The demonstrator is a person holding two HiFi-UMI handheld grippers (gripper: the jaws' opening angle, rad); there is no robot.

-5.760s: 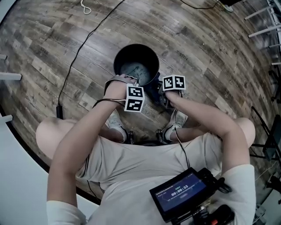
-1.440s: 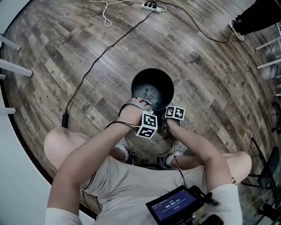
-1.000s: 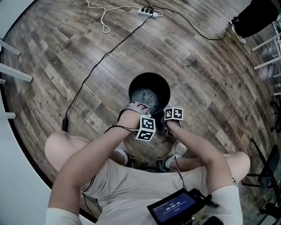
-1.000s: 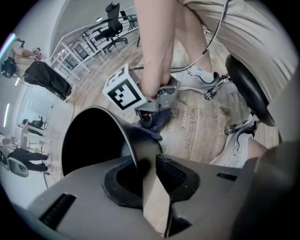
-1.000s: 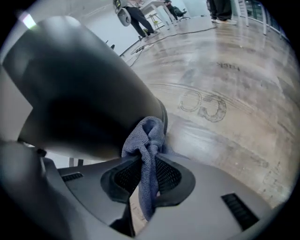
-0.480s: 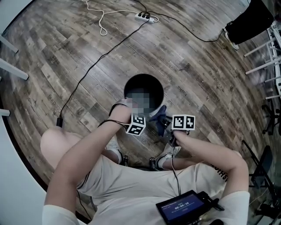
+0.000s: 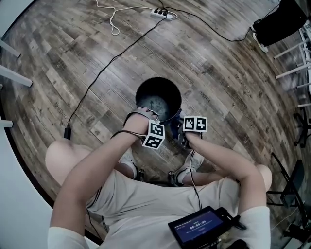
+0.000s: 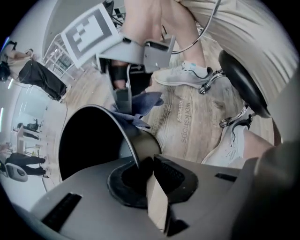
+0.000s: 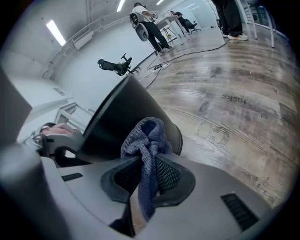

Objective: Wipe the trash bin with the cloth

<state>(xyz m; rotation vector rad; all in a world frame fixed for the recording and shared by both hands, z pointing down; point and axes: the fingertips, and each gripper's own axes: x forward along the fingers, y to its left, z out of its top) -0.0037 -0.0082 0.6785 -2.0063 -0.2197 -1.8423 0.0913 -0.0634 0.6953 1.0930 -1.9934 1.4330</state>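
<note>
1. Clamping the near rim of the trash bin point(image 7: 165, 87), the left gripper point(image 8: 146, 168) has just been closing its fingers on it.
2. Right gripper point(image 9: 147, 176): fingers pinched on the blue cloth point(image 9: 150, 138), at the bin's near-right rim.
3. The bin sits on the wooden floor point(image 7: 218, 73).

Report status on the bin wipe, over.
Left gripper jaws just closing on trash bin rim. Right gripper clamped on cloth, by bin's outer wall. Floor cable lies apart from bin.

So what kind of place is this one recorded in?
Probably an indoor lab or workshop rather than a home: a power strip and loose cables on the wood-look floor, white metal frames at the edges.
</note>
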